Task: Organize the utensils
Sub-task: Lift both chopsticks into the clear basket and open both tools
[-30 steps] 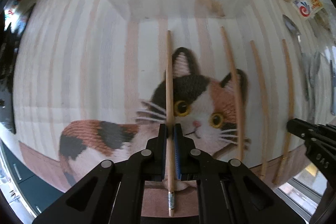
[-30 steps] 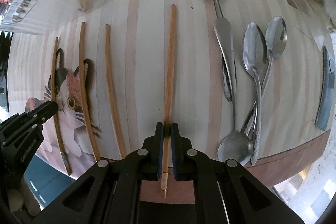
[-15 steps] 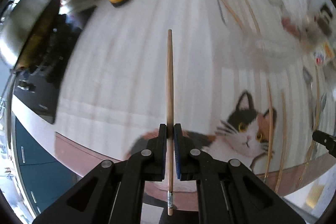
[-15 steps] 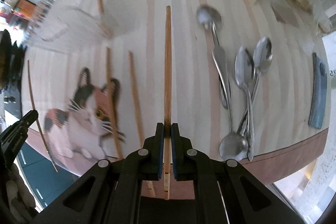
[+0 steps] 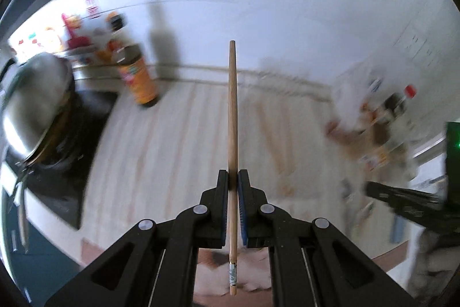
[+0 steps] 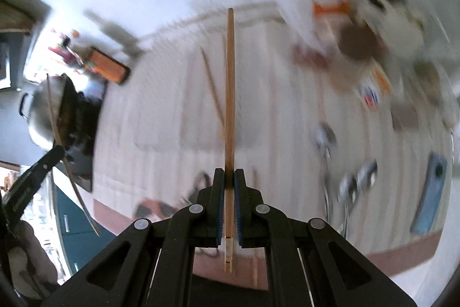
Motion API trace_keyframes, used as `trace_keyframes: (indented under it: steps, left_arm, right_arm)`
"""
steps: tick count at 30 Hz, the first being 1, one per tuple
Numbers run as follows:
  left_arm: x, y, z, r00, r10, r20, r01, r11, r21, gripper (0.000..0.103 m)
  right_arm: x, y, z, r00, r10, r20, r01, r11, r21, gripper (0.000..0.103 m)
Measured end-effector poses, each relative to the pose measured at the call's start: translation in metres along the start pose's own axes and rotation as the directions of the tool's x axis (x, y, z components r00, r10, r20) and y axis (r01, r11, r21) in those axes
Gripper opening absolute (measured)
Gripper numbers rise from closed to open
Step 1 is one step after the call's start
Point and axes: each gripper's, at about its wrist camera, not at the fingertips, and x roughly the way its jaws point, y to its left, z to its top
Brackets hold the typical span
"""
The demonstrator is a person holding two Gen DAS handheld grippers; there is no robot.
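Broadly, the striped desk [image 6: 287,111] lies below with spoons [image 6: 356,180] at right. Each chopstick runs straight ahead along its jaws' line: left gripper [image 5: 233,183] clenched on one chopstick [image 5: 232,117], right gripper [image 6: 228,180] clenched on another chopstick [image 6: 229,94].

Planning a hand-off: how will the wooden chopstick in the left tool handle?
The chopstick looks stiff: it juts straight from the left tool without sagging. Probably light. Round and smooth, so it may roll once set down.

Black angular gripper frames, silver round screws, blue-padded fingers [image 5: 243,209] — matte plastic
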Motion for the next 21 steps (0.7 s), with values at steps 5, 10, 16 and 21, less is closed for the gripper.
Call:
trace_keyframes:
  steps: [5,10,16,21]
  left_arm:
    - [0.045,-0.014,0.061,0.991,-0.094,-0.099,0.092,0.995,-0.023,0.004]
    - [0.104,-0.023,0.092,0.963,-0.134,-0.236,0.126,0.991,-0.048,0.004]
    - [0.142,-0.032,0.094,0.940,-0.086,-0.329,0.079,0.996,-0.035,0.006]
    - [0.122,-0.022,0.090,0.969,-0.020,-0.246,0.015,1.000,-0.022,0.014]
  right_arm:
    - [0.029,0.018,0.071,0.999,0.028,-0.045,-0.028,1.000,0.000,0.007]
    - [0.068,0.017,0.112,0.994,0.021,-0.106,-0.018,0.999,0.026,0.007]
    - [0.115,0.017,0.126,0.978,0.000,-0.209,0.004,1.000,0.020,0.008]
    - [0.107,0.009,0.119,0.984,0.001,-0.177,0.005,0.999,0.033,0.014]
